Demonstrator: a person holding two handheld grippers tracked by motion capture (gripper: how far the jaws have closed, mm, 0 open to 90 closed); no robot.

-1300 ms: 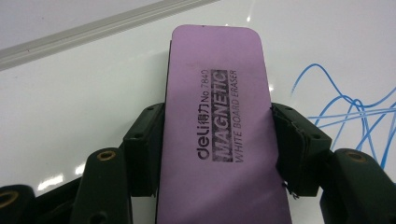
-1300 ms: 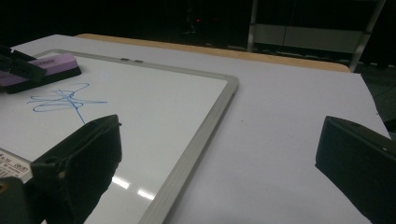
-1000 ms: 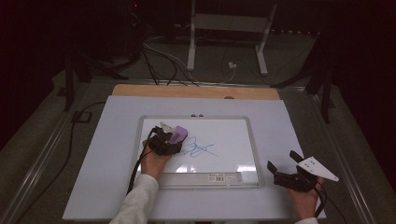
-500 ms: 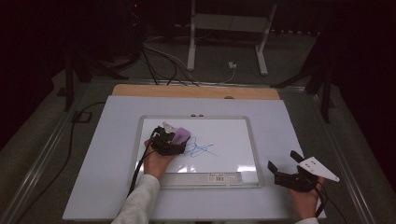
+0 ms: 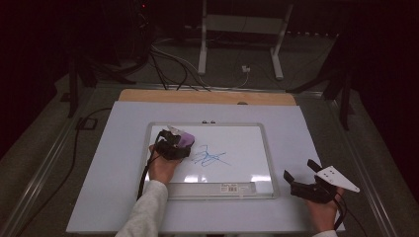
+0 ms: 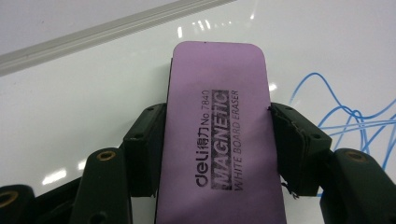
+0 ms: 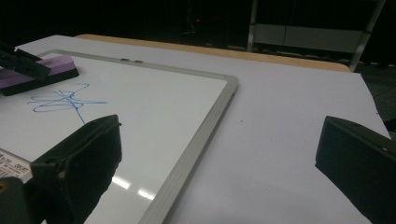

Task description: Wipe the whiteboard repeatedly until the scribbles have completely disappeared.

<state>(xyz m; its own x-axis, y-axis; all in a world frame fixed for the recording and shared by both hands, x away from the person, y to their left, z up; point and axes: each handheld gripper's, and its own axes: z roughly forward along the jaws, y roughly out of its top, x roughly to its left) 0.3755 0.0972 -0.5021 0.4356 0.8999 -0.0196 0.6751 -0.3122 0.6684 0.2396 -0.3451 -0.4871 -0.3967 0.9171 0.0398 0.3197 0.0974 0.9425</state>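
- Left gripper [image 6: 217, 140] is clamped on a purple eraser [image 6: 219, 135], one black jaw against each long side at about mid-length, printed face up.
- That eraser rests flat on the whiteboard [image 5: 247, 143], toward the board's left edge, just beside a blue scribble [image 5: 210, 157] near the board's middle.
- Right gripper [image 5: 301, 178] hangs with jaws wide apart and nothing between them, over the white table [image 5: 113, 163] off the board's front right corner.
- By its look the eraser is a light, stiff block, probably with a softer wiping pad underneath; its smooth sides could slip, so the mid-length side hold seems the sound one.
- Its label reads "magnetic", so it may cling to the board and drag somewhat when slid.
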